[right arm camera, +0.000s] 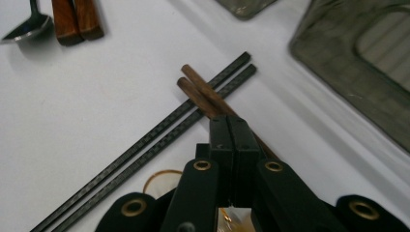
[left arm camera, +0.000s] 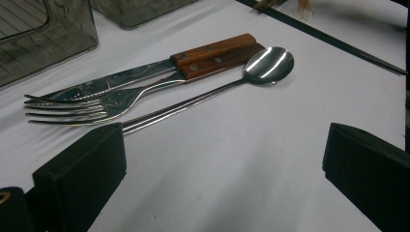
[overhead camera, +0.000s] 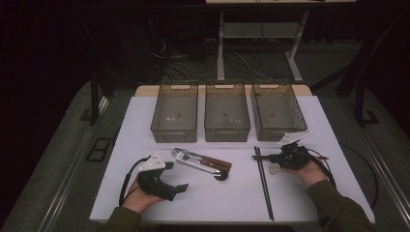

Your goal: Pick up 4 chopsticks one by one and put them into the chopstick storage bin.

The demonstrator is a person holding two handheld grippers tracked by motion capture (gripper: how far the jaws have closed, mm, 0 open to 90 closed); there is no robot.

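Right gripper [overhead camera: 286,155]: held in the right hand [overhead camera: 309,170] at the table's right side, pointing left across the table, jaws pressed together with the pads flat against each other.
Brown chopsticks [right arm camera: 199,92]: a pair whose near ends run under the closed jaws in the right gripper view; whether the pads pinch them or just lie over them cannot be told. They cross over the black chopsticks.
Black chopsticks [overhead camera: 263,181]: a pair lying side by side on the white table [overhead camera: 217,198], running from near the right bin toward the front edge.
Left gripper [overhead camera: 167,186]: low over the table at front left, in the left hand [overhead camera: 140,198], forearm coming in from the bottom edge, jaws pointing right; jaws wide apart, nothing between them.
Cutlery: knife [left arm camera: 145,72], fork [left arm camera: 92,104] and spoon [left arm camera: 263,65] lie together mid-table, just ahead of the left gripper.
Bins [overhead camera: 226,116]: three in a row along the far edge.
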